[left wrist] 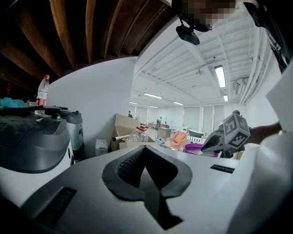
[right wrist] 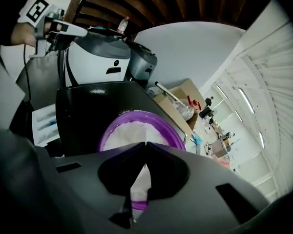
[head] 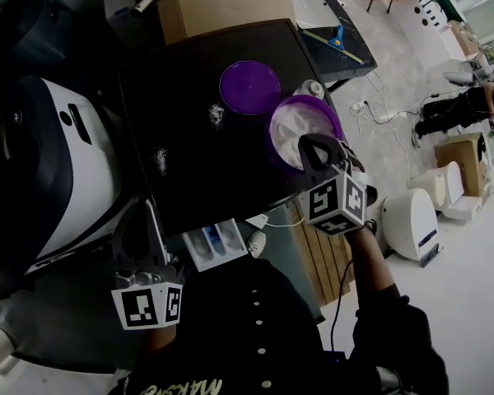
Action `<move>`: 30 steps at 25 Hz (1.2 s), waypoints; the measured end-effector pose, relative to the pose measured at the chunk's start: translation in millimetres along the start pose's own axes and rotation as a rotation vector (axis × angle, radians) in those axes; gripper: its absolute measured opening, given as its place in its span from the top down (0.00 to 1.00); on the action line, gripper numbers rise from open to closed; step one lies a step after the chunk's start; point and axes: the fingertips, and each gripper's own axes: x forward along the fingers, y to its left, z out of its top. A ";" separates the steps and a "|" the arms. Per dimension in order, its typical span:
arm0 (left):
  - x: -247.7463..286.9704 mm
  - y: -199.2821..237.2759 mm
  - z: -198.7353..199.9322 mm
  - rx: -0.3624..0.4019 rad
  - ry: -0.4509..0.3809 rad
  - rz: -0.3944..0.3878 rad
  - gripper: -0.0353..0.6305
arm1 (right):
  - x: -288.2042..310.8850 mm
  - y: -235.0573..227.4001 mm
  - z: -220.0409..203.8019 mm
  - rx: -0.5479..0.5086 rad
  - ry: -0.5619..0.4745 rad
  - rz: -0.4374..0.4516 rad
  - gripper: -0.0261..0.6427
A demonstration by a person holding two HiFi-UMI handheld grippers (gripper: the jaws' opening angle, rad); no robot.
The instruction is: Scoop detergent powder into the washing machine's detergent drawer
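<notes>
A purple tub point(head: 333, 122) full of white detergent powder point(head: 295, 126) stands at the right of a black top point(head: 189, 171). Its purple lid point(head: 249, 87) lies flat behind it. My right gripper point(head: 313, 144) hangs over the tub's near rim, jaws shut tip to tip point(right wrist: 145, 144), pointing at the powder point(right wrist: 132, 133); I cannot make out anything held. The white detergent drawer point(head: 214, 245) stands pulled out below the top's front edge. My left gripper point(head: 142, 220) is left of the drawer, shut and empty point(left wrist: 145, 147).
Spilled powder point(head: 216, 115) dots the black top. A small clear object point(head: 310, 89) sits behind the tub. A white and dark appliance point(head: 58, 163) stands at the left, a cardboard box point(head: 222, 11) behind the top. Cables point(head: 379, 109) run over the floor at the right.
</notes>
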 end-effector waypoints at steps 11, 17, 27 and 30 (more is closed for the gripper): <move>-3.3 -4.3 10.0 0.009 -0.020 -0.009 0.94 | -15.9 3.8 2.3 -0.143 -0.058 -0.062 0.91; -13.0 -8.2 24.4 0.026 -0.058 -0.005 0.94 | -32.9 2.4 4.5 -0.312 -0.099 -0.198 0.91; -34.1 -19.1 48.5 0.047 -0.130 -0.010 0.94 | -65.9 5.1 13.9 -0.437 -0.177 -0.334 0.91; -39.0 -22.4 53.1 0.053 -0.148 -0.013 0.94 | -75.6 2.7 16.6 -0.496 -0.200 -0.405 0.91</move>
